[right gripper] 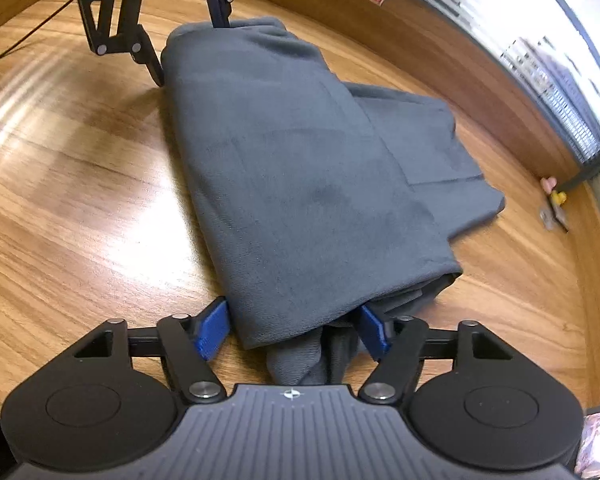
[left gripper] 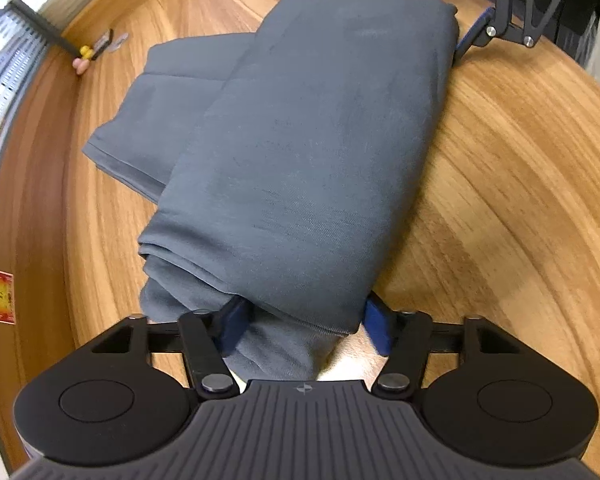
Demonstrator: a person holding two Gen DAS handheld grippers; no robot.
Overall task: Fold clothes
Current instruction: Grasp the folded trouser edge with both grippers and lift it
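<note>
Two grippers straddle opposite ends of the grey garment (left gripper: 300, 140), folded on the wooden table (left gripper: 500, 200). Left gripper (left gripper: 306, 316) and right gripper (right gripper: 294, 324) jaws spread, cloth between. Keep both ends level; avoid shifting layers.

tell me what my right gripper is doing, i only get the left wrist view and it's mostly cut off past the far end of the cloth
Observer: The right gripper has a blue finger on each side of the grey cloth's end.
Operator: is it clamped
Observer: Fabric fills the gap between its wide-set jaws; whether it grips, I cannot tell.
Operator: anything near my left gripper i can't see
Observer: A thin black cable lies on the table beside the left gripper.
</note>
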